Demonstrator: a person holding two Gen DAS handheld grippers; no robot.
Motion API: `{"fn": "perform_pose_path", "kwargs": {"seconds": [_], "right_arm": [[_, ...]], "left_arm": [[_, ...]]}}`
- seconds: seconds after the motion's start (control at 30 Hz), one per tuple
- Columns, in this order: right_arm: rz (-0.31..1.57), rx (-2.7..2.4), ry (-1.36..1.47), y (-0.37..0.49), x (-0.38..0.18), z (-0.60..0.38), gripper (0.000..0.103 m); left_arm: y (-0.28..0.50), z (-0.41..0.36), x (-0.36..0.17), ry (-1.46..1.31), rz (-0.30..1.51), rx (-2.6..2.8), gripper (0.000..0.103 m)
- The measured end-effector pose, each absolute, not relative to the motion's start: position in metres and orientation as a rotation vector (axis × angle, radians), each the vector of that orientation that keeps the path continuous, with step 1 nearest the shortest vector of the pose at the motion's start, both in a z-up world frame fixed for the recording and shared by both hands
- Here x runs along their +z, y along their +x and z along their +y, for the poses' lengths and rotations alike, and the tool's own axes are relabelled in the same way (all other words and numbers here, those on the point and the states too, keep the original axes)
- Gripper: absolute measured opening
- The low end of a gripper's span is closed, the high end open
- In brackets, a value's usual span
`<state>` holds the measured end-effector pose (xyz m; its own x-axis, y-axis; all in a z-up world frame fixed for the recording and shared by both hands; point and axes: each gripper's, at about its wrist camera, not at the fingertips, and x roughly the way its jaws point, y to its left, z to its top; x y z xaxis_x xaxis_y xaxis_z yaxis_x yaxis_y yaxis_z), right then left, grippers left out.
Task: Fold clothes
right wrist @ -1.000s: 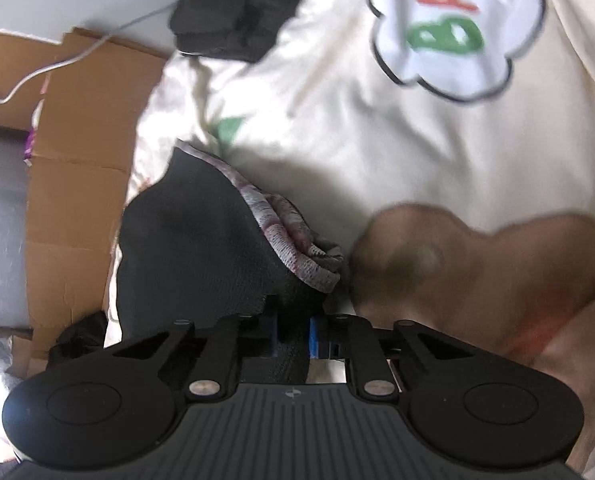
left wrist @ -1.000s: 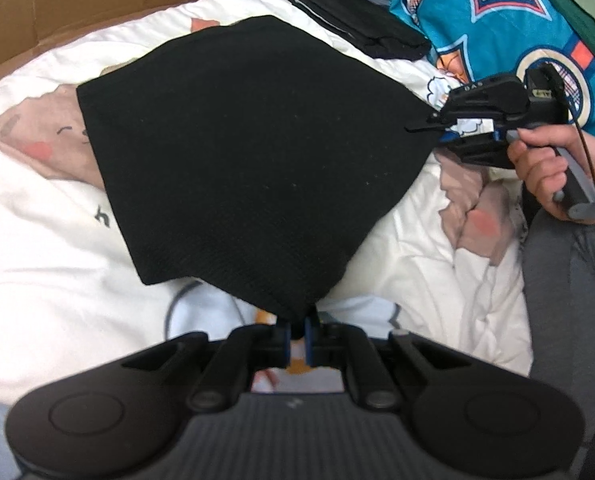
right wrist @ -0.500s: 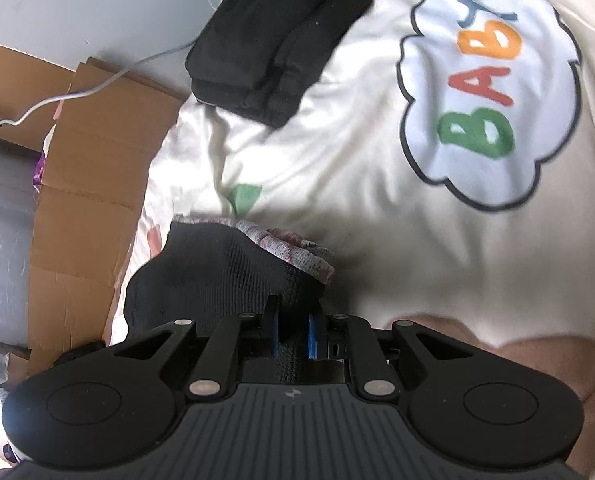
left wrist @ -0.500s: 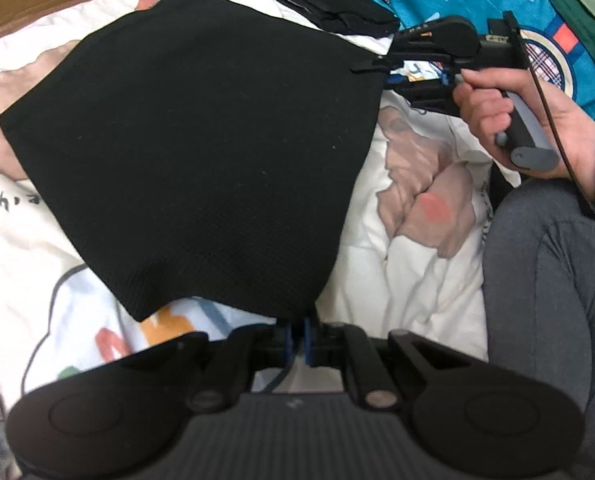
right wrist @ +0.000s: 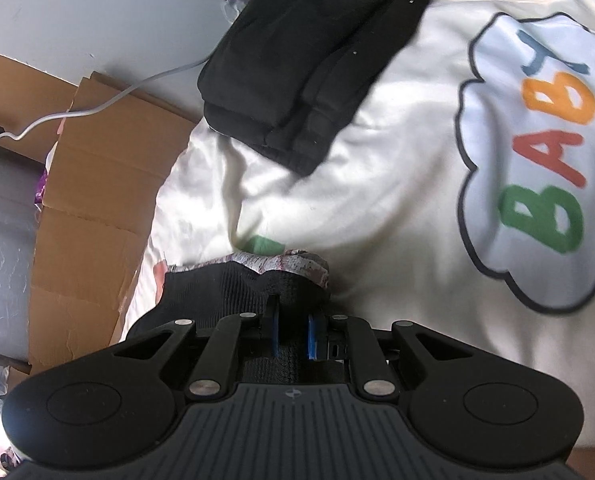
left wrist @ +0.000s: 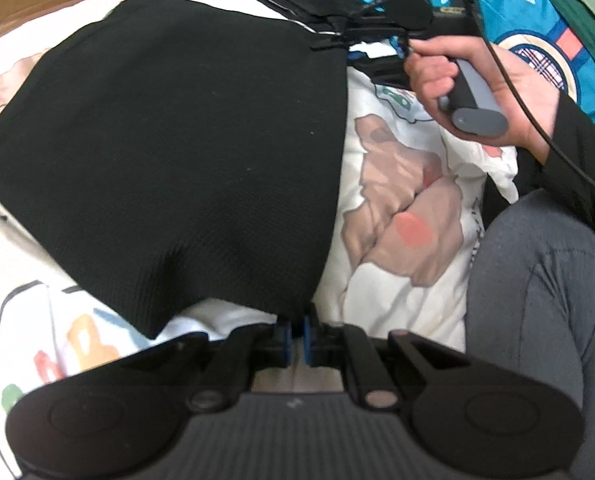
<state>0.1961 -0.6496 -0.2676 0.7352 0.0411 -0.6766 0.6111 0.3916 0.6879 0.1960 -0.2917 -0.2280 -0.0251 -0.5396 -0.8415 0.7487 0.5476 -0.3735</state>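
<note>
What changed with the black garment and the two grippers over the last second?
The black garment has been carried across the white quilt, spreading wider and squarer between the grippers. In the right wrist view, the BABY print and the folded dark clothes slid nearer. Nothing was let go: left gripper and right gripper still pinch its corners.

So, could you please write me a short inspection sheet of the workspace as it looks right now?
Surface: white quilt with a "BABY" cloud print, rumpled.
Job's things: black garment spread out, held up by two corners.
Clutter: folded black clothes stacked at the quilt's far edge; blue patterned blanket.
Grippers: left tool shut on the black garment's near corner; right tool shut on its other corner, in the person's hand.
Cables: black cable off the right tool; white cable over the cardboard.
Surroundings: flattened cardboard; the person's grey-trousered leg.
</note>
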Motion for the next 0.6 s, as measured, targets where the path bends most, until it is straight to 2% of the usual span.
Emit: {"fn": "perform_pose_path", "kwargs": {"seconds": [0.37,0.43,0.6], "right_arm": [[0.685,-0.390,1.130,0.207,-0.271,-0.654,0.012],[0.680,-0.392,1.135,0.208,-0.271,-0.656,0.012],[0.674,-0.395,1.120,0.213,-0.269,-0.656,0.012]], "left_arm": [[0.200,-0.296,-0.222,0.230,1.250,-1.061,0.006],[0.202,-0.292,-0.221,0.225,1.292,-1.045,0.001],[0.199,-0.281,-0.216,0.232,1.314,-1.036,0.002]]}}
